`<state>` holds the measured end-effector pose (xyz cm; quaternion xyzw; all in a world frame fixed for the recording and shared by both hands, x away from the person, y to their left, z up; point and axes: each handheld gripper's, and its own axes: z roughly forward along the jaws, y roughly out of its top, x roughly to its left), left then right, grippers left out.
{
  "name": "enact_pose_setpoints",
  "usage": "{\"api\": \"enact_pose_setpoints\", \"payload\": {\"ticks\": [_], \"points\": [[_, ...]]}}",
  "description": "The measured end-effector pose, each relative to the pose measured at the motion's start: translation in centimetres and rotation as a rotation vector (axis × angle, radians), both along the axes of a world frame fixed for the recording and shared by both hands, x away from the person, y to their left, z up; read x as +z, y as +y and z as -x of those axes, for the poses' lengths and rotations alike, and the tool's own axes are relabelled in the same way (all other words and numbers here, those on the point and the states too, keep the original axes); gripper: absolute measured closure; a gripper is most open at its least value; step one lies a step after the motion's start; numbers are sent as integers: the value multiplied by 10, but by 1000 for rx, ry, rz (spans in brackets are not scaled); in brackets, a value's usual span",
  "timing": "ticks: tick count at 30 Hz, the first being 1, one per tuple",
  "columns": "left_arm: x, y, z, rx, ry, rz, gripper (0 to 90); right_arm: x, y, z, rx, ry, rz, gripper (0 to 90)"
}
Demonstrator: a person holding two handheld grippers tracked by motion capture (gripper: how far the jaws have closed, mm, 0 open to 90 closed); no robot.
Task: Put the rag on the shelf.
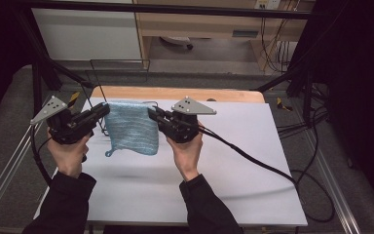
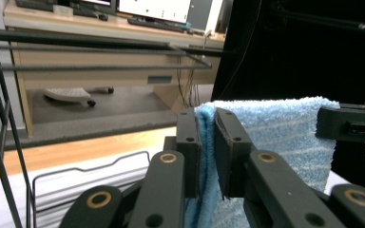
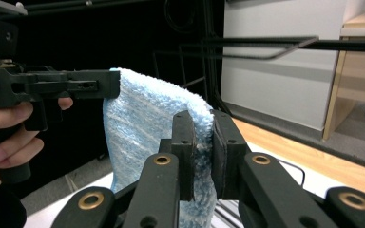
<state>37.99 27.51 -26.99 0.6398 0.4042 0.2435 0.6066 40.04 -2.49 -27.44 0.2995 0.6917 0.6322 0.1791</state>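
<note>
A light blue towel [image 1: 132, 127] hangs spread above the white table [image 1: 243, 161], held up by its two top corners. My left gripper [image 1: 105, 110] is shut on the towel's left top corner; in the left gripper view the blue cloth [image 2: 275, 137] is pinched between the jaws of the left gripper [image 2: 207, 142]. My right gripper [image 1: 152, 113] is shut on the right top corner, and in the right gripper view the towel [image 3: 138, 128] is clamped in the right gripper [image 3: 204, 142]. A small loop dangles from the towel's lower left corner [image 1: 109, 153].
A black wire rack [image 1: 119, 66] stands at the table's far left, just behind the towel. A wooden strip [image 1: 175, 93] edges the table's far side. Cables [image 1: 253, 158] trail from the right gripper across the table to the floor.
</note>
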Motion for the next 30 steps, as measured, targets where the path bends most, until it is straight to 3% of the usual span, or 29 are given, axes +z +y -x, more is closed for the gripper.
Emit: {"api": "enact_pose_setpoints", "payload": {"ticks": [16, 30], "points": [[31, 11, -11, 22, -78, 51, 807, 31, 15, -12, -27, -76, -22, 818], [63, 20, -22, 52, -133, 70, 806, 65, 28, -26, -34, -132, -44, 819]]}}
